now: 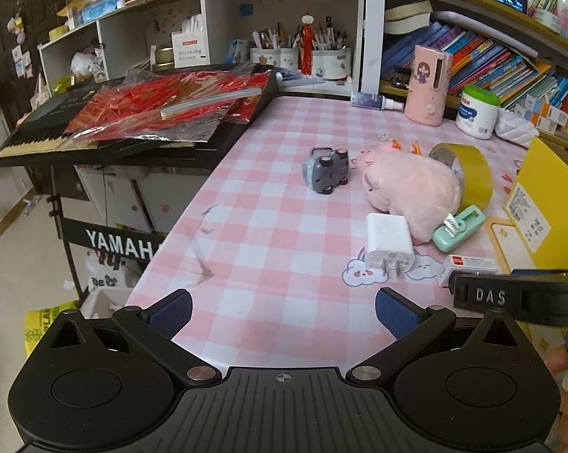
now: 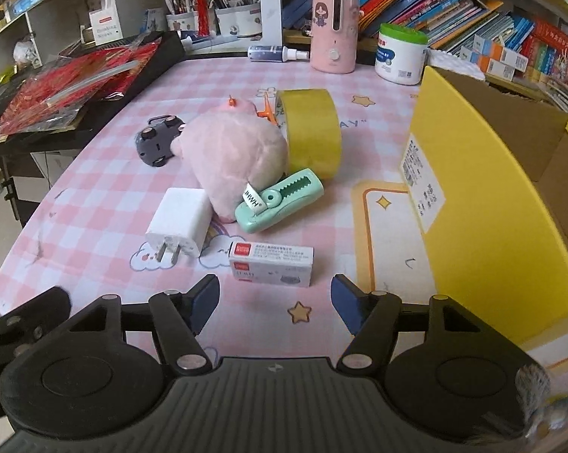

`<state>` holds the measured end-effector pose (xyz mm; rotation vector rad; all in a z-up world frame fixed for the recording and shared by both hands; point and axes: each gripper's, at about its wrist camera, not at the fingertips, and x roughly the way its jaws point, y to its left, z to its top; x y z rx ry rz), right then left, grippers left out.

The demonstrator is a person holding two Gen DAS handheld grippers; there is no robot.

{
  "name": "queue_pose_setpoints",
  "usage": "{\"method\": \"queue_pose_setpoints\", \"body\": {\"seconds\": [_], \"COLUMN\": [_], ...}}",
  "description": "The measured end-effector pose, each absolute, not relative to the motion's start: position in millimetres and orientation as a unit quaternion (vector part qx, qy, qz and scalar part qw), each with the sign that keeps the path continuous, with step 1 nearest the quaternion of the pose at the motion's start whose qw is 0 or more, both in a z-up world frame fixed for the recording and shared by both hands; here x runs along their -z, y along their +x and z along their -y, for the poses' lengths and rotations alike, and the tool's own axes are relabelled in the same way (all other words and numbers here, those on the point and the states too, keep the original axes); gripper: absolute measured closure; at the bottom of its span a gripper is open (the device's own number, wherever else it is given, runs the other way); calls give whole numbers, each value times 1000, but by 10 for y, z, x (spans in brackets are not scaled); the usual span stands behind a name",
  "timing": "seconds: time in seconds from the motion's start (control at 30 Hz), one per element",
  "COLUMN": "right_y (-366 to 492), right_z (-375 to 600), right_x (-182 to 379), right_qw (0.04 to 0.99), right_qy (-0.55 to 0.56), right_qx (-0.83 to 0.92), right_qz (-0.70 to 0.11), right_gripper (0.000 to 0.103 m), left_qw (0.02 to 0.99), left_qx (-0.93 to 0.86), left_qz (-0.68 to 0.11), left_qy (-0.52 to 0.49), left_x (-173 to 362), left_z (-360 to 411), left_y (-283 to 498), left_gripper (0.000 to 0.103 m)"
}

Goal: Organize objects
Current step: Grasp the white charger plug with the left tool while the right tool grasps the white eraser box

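Observation:
On the pink checked tablecloth (image 2: 95,196) lie a pink plush toy (image 2: 235,154), a grey toy car (image 2: 157,139), a white charger plug (image 2: 180,222), a mint green correction tape (image 2: 280,200), a yellow tape roll (image 2: 312,132) and a small white box with a red label (image 2: 270,264). My right gripper (image 2: 274,304) is open and empty, just in front of the small box. My left gripper (image 1: 284,311) is open and empty over the table's near left part, well short of the plug (image 1: 389,241), the car (image 1: 327,170) and the plush (image 1: 408,188).
An open yellow cardboard box (image 2: 484,196) stands at the right. A pink humidifier (image 2: 333,30), a white jar with green lid (image 2: 401,53) and a spray bottle (image 2: 276,53) stand at the back. A Yamaha keyboard (image 1: 133,128) with red foil packs borders the table's left edge.

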<state>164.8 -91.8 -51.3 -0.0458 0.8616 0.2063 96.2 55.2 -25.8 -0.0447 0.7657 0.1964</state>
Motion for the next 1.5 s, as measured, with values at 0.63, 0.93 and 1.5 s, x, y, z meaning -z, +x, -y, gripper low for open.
{"method": "queue_pose_setpoints", "body": {"seconds": [0.63,0.93,1.5], "right_y": [2044,2008,1939], "right_z": [983,1197,1284], "right_x": [687,334,120], "right_qw": [890,923,936], "right_qy": [-21,-31,-63], "right_qx": [-127,-120,-119], "right_qz": [-438,-364,-324], "right_gripper": [50,50,50], "left_qw": [916,917,908], "left_qx": [-90,-57,-17], "left_qz": [-389,-391,-418], "left_qy": [-32,-55,3], "left_x": [333,451,706], "left_z": [-426,-235,29], "left_y": [1321,1700,2065], "left_gripper": [1,10,62]}}
